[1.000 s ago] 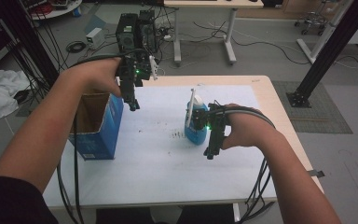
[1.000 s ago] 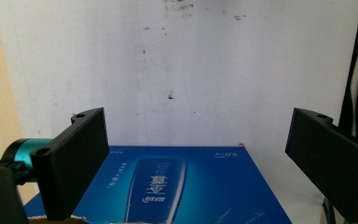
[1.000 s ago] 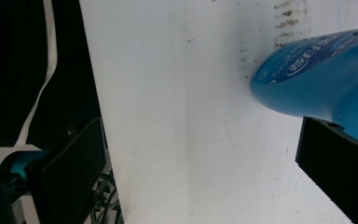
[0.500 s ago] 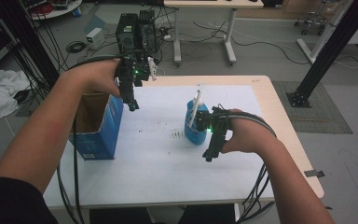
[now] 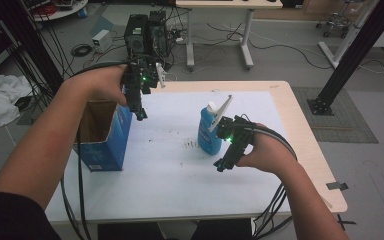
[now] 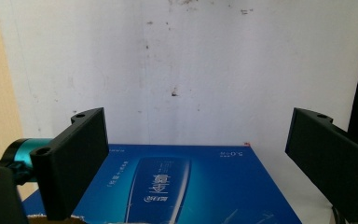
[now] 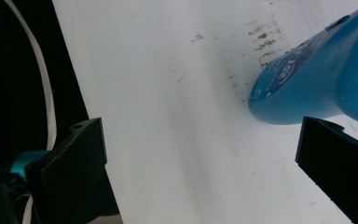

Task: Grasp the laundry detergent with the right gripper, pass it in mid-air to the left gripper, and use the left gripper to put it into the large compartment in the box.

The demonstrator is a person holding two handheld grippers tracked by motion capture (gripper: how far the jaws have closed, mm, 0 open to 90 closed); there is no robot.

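Overhead, the left gripper (image 5: 141, 114) hangs above the open blue box (image 5: 102, 134) at the table's (image 5: 290, 115) left edge, while the right gripper (image 5: 222, 165) sits just beside the upright blue bottle (image 5: 209, 131) — not touching it

Left gripper view: jaws wide apart, nothing between them, the box's printed face (image 6: 168, 186) below

Right gripper view: jaws spread over the stained white mat (image 7: 177, 116) — bottle's base (image 7: 317, 84) near one jaw

Open blue cardboard box (image 5: 102, 135) just below and left of left gripper (image 5: 139, 111). Blue plastic bottle (image 5: 208, 131) upright, just left of right gripper (image 5: 222, 165). Both on white-topped table (image 5: 170, 175).
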